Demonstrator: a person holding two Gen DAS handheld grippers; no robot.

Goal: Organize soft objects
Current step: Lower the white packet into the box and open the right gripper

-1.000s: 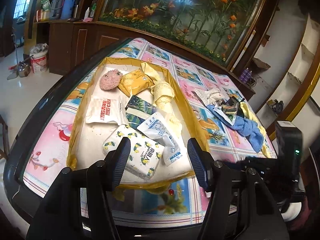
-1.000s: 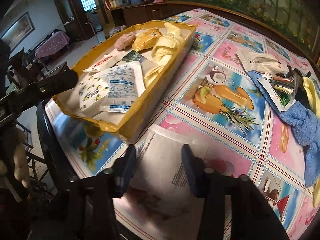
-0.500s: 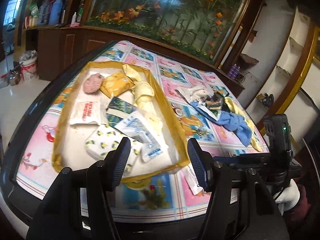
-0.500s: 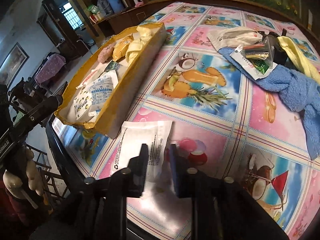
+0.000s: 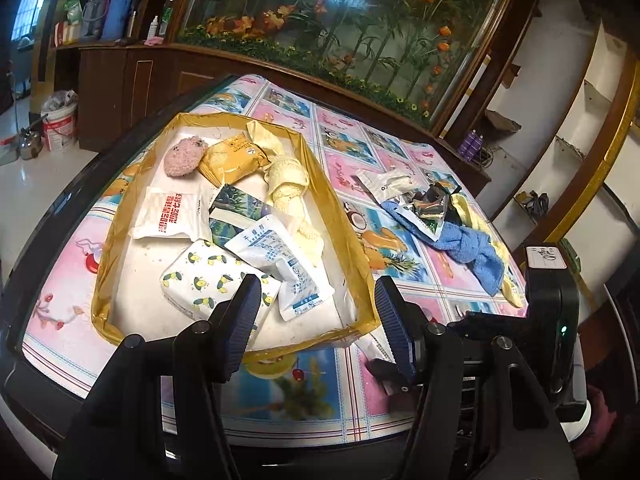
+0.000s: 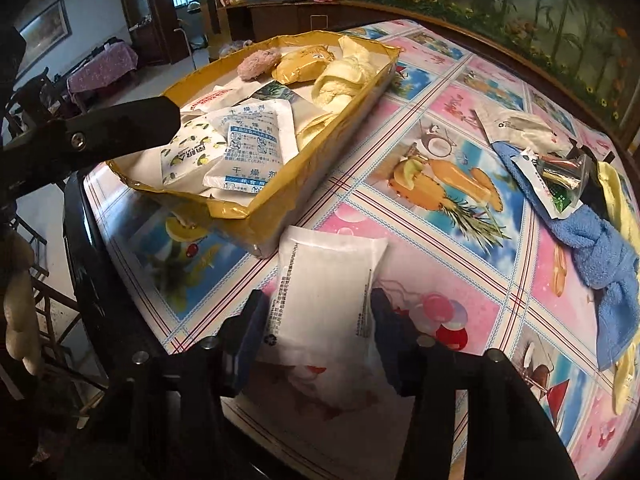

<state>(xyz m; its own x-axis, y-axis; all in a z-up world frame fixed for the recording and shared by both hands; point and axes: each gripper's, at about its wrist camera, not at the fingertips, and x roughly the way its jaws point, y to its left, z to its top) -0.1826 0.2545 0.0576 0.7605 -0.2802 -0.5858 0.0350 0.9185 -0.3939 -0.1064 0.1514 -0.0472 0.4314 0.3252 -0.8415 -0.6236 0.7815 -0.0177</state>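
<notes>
Right gripper jaws opening astride the white pouch again — regrasp, not yet trayed; left gripper half-open, empty.

Fruit-print table: tray, pouch, towel.

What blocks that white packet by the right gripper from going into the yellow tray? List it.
The white packet lies on the tablecloth between the right gripper's opening jaws, just outside the yellow tray. Only the tray's near wall stands between them. The landing spot already holds the lemon-print pack and a desiccant sachet.
</notes>
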